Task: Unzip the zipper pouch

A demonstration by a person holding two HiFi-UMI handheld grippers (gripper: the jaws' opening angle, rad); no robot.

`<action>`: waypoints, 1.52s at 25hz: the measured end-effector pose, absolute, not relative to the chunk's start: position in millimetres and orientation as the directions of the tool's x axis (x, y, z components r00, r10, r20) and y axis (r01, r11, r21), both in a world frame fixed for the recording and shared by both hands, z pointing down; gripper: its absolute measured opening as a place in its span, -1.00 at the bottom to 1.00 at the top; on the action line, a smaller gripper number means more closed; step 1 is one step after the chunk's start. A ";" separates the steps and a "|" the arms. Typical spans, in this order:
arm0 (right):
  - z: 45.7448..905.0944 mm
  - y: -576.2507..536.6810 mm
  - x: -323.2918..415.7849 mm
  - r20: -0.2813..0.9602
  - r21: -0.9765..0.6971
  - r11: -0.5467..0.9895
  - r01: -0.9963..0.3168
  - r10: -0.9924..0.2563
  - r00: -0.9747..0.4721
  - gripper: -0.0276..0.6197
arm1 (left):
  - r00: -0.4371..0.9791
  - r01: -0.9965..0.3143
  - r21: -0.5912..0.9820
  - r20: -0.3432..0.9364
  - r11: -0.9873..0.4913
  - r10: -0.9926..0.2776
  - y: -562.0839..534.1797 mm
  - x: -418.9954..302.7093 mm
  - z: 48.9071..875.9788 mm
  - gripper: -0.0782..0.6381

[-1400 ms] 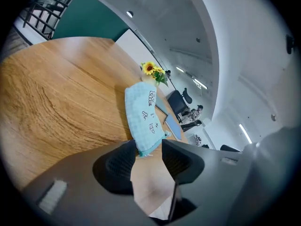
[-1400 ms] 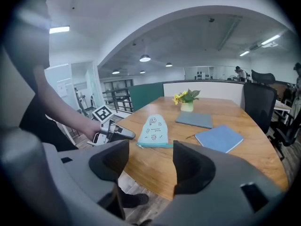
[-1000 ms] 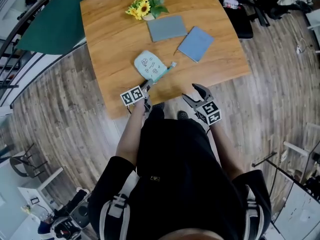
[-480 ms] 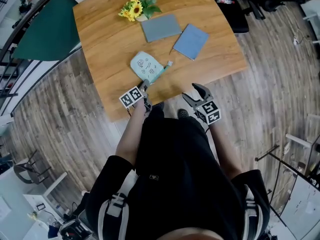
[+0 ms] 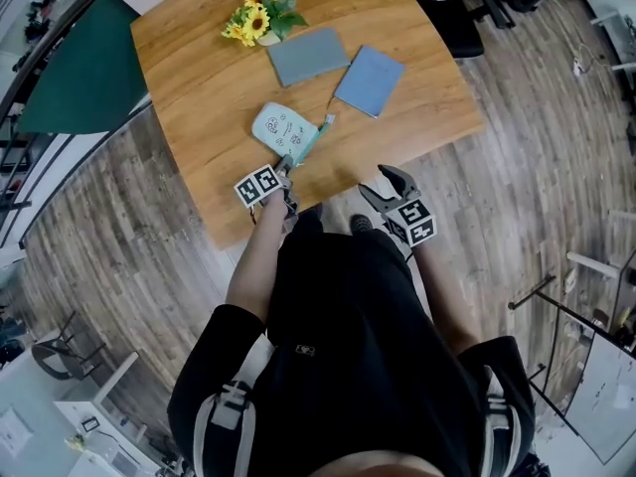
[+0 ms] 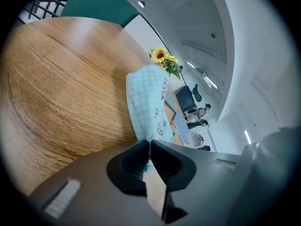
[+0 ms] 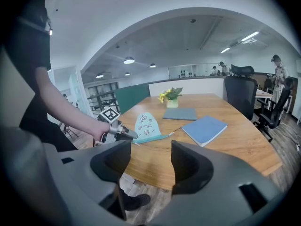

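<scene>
A pale teal zipper pouch (image 5: 281, 127) with small cartoon prints lies on the wooden table (image 5: 199, 87), near its front edge. My left gripper (image 5: 286, 169) has just been closing, and its jaws are now shut on the pouch's near corner. In the left gripper view the pouch (image 6: 146, 102) runs down between the black pads (image 6: 129, 166). My right gripper (image 5: 383, 189) hovers open off the table's front edge, with nothing between its fingers. From the right gripper view, the pouch (image 7: 146, 125) and the left gripper (image 7: 124, 134) lie ahead of the right gripper (image 7: 150, 160).
A small pot of sunflowers (image 5: 256, 20), a grey notebook (image 5: 308, 56) and a blue notebook (image 5: 370, 79) lie farther back on the table. A black office chair (image 5: 447, 13) stands behind the table's right side. A green panel (image 5: 79, 68) stands to the left.
The head view has drifted, so the table sits a little further up and left. The left gripper stays at the pouch's near corner. The right gripper has barely moved.
</scene>
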State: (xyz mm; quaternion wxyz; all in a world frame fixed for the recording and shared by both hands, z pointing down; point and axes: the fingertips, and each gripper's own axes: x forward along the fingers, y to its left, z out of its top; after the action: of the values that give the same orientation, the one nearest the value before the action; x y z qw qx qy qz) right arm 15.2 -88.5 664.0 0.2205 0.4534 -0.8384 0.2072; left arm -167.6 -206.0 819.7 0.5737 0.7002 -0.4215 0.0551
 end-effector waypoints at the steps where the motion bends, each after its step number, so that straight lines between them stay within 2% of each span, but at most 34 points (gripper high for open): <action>1: 664.4 -88.2 16.3 0.558 -0.149 0.500 -0.853 -0.670 -0.490 -0.08 | 0.647 -0.646 0.763 0.551 0.005 -0.527 -206.1 -166.4 818.2 -0.75; 10: 661.3 -97.4 8.1 0.539 -0.165 0.509 -0.845 -0.670 -0.510 -0.18 | 0.747 -0.547 0.828 0.417 -0.122 -0.517 -215.6 -150.2 783.9 -0.76; 20: 656.5 -109.0 -4.4 0.522 -0.166 0.535 -0.829 -0.665 -0.534 -0.33 | 0.796 -0.460 0.857 0.282 -0.232 -0.536 -237.8 -142.2 733.2 -0.76; 26: 653.6 -122.5 -10.2 0.515 -0.159 0.544 -0.824 -0.666 -0.540 -0.35 | 0.820 -0.445 0.839 0.240 -0.314 -0.519 -253.1 -141.3 702.8 -0.76; 38: 645.5 -146.6 -21.0 0.494 -0.165 0.591 -0.790 -0.644 -0.585 -0.41 | 0.819 -0.410 0.842 0.171 -0.350 -0.548 -261.3 -145.3 656.2 -0.76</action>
State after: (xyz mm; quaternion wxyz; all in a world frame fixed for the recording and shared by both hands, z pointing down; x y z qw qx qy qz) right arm -21.0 -146.6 645.5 0.1952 0.4117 -0.8703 0.1872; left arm -145.3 -261.3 656.2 0.4894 0.8185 -0.2925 -0.0706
